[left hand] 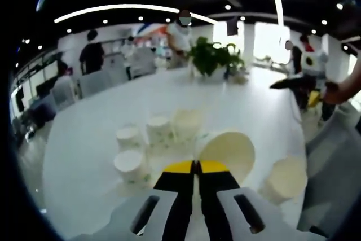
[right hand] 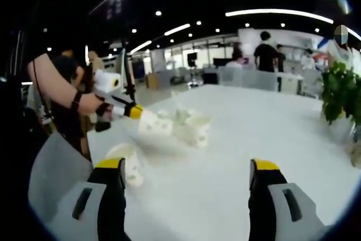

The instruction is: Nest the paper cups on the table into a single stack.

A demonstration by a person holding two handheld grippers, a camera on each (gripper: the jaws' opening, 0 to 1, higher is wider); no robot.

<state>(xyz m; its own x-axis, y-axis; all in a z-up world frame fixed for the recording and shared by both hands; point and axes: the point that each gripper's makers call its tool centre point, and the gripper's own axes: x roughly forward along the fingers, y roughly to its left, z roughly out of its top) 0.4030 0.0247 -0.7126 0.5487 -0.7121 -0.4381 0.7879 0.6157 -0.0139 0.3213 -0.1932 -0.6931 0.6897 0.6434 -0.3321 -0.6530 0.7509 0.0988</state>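
Six paper cups (left hand: 159, 131) on table (left hand: 90, 134)

The broad white worktop (left hand: 265, 105) looked smooth and faintly glossy, catching the ceiling lights. The small white paper cups (left hand: 159, 130) on it were matt, some with a pale green print. The left tool (left hand: 196, 167) had matt black jaws with yellow plastic-looking tips on a smooth light-grey plastic-looking body.
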